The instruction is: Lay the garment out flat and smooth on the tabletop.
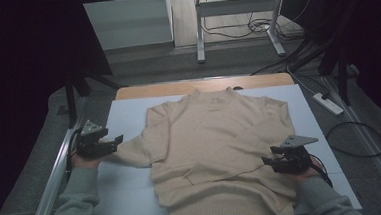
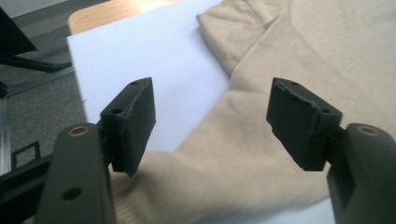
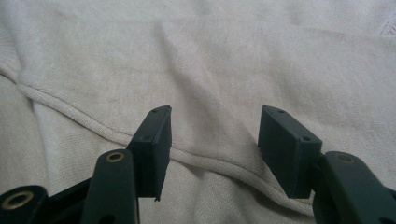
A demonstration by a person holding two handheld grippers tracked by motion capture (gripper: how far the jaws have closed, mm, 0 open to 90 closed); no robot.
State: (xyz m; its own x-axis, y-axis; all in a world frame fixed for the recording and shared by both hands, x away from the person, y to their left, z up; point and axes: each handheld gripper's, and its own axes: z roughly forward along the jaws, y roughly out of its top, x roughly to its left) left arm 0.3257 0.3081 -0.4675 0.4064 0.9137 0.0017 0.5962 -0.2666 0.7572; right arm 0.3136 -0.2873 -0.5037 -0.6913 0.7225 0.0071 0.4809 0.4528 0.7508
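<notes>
a cream sweater is laid flat on the white sheet of the table. the left gripper is held just above the end of the left sleeve; its jaws are seen wide apart, nothing is gripped. the right gripper is held over the folded right sleeve, its jaws are parted, nothing is pinched.

Your right gripper covers the sweater's cuff end; its hem runs off the bottom edge.
</notes>
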